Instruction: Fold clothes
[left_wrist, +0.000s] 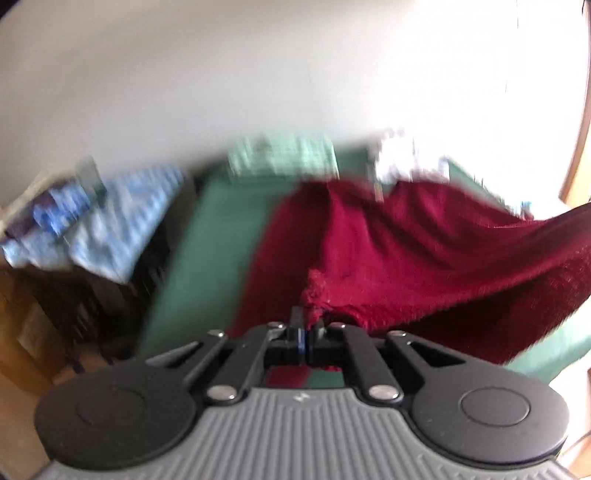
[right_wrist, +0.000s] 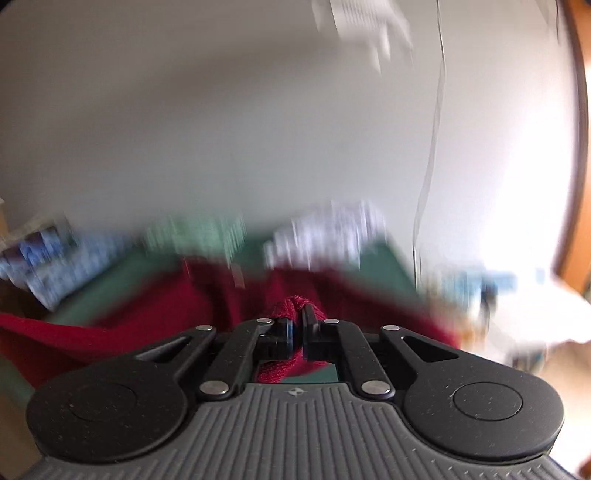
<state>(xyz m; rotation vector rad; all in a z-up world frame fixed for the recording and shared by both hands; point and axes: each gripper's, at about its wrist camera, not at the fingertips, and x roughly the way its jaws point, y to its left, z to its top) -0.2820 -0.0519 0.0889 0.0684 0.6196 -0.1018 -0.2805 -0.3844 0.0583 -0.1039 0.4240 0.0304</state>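
Note:
A dark red knitted garment (left_wrist: 406, 254) hangs stretched above a green surface (left_wrist: 207, 243). My left gripper (left_wrist: 306, 325) is shut on a bunched corner of it, and the cloth spreads away to the right. In the right wrist view the same red garment (right_wrist: 155, 325) runs off to the left, with my right gripper (right_wrist: 297, 321) shut on another bunched edge. Both views are blurred by motion.
Pale green folded cloth (left_wrist: 280, 155) and white cloth (left_wrist: 402, 158) lie at the far end of the green surface. Blue checked fabric (left_wrist: 110, 229) is heaped to the left over dark furniture. A white wall (left_wrist: 258, 74) stands behind, wooden floor (left_wrist: 22, 332) at the left.

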